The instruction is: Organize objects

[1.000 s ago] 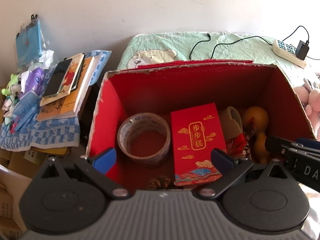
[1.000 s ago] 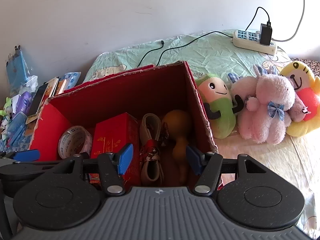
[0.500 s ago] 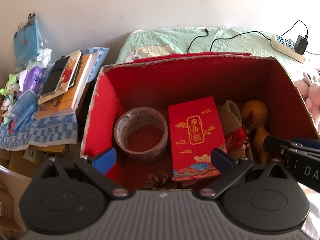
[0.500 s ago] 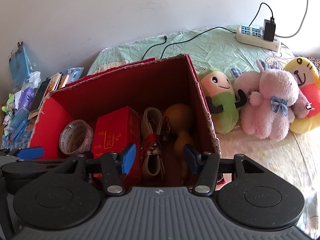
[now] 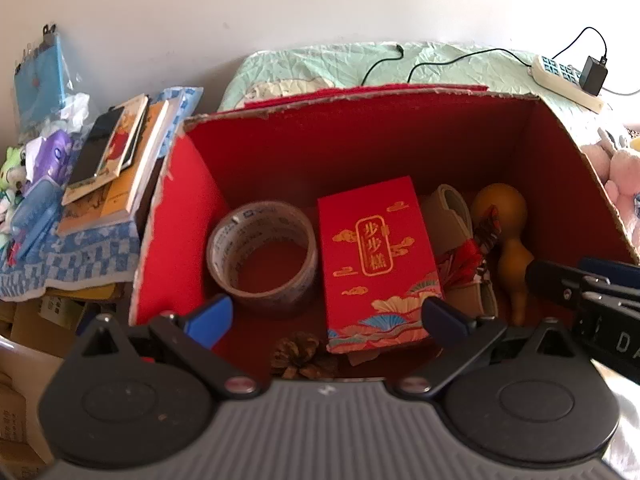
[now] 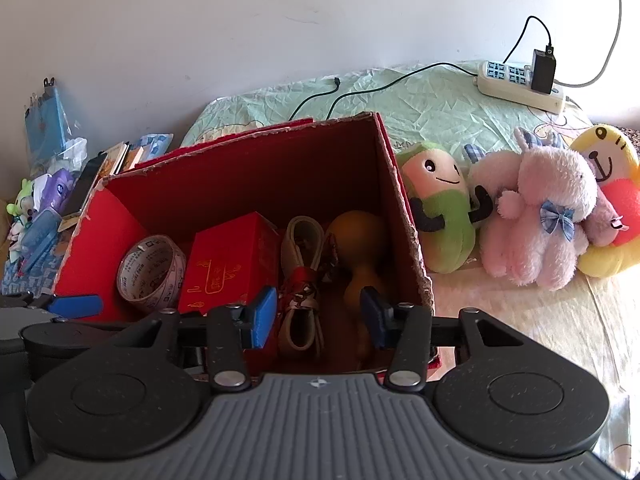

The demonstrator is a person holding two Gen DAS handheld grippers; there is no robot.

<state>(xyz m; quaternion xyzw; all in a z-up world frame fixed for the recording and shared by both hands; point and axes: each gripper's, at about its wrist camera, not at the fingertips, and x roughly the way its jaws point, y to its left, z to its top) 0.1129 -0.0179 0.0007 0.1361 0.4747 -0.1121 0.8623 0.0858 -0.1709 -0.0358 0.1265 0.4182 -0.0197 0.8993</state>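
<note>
An open red cardboard box (image 5: 360, 136) (image 6: 248, 168) stands on the bed. Inside lie a roll of clear tape (image 5: 262, 254) (image 6: 150, 274), a red gift box with gold print (image 5: 376, 260) (image 6: 230, 266), a beige strap bundle with a red knot (image 5: 456, 220) (image 6: 302, 276), a yellow gourd (image 5: 506, 236) (image 6: 356, 248) and a pine cone (image 5: 302, 354). My left gripper (image 5: 326, 318) is open and empty over the box's near edge. My right gripper (image 6: 318, 316) is open and empty above the strap and gourd.
Plush toys sit right of the box: a green one (image 6: 442, 216), a pink rabbit (image 6: 540, 216) and a yellow one (image 6: 608, 200). A power strip (image 6: 520, 84) with cables lies on the bed behind. Books (image 5: 116, 160) and clutter are stacked to the left.
Both grippers have risen and tipped toward the box, so its floor and the pine cone show more. Nothing in the box has moved.
</note>
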